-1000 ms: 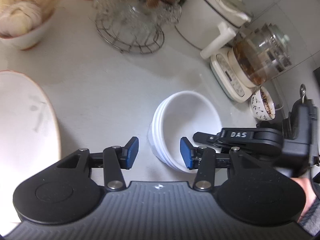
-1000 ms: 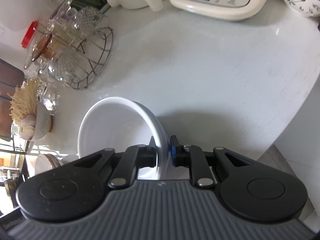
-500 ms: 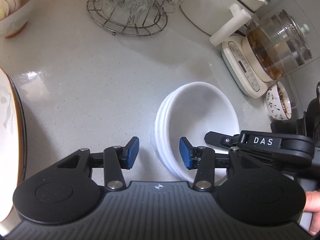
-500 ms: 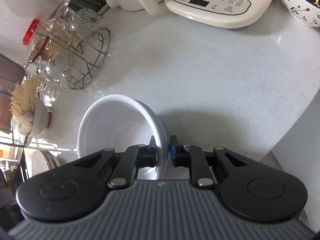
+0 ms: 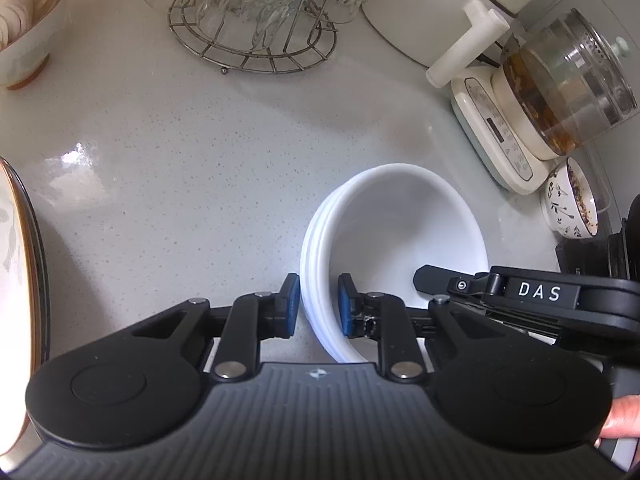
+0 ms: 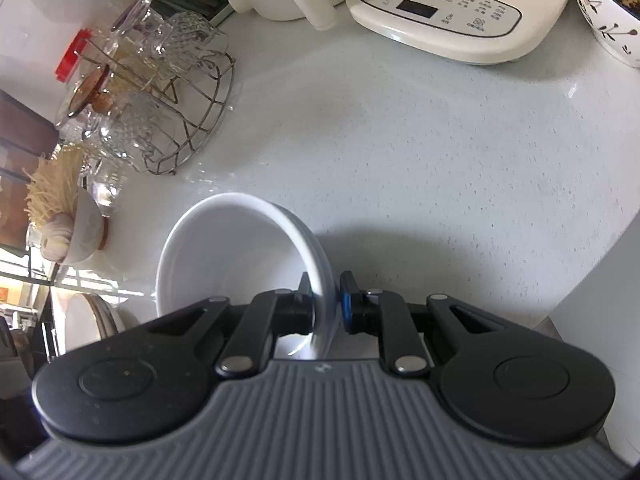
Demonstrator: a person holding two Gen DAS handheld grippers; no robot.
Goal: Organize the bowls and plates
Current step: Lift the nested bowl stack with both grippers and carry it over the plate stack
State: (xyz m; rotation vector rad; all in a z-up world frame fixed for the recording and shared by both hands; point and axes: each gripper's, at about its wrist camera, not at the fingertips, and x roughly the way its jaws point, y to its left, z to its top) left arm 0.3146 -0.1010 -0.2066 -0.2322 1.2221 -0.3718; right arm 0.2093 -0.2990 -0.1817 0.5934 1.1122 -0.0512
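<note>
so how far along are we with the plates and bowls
Done: several white bowls already sit nested in one stack. In hand: the right gripper is shut on the stack's rim, and the left gripper is closing over the opposite rim. Left: moving the stack, plus the plates at the counter's left edge.

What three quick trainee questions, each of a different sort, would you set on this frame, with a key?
1. True or false: the right claw is shut on the rim of the stacked white bowls.
2. The left claw straddles which side of the stack in its own view? A) near-left rim B) far rim C) none
3. What stands in the wire rack?

Key: 1 true. 2 A; its jaws are closing with the rim between them. 3 Glassware.
</note>
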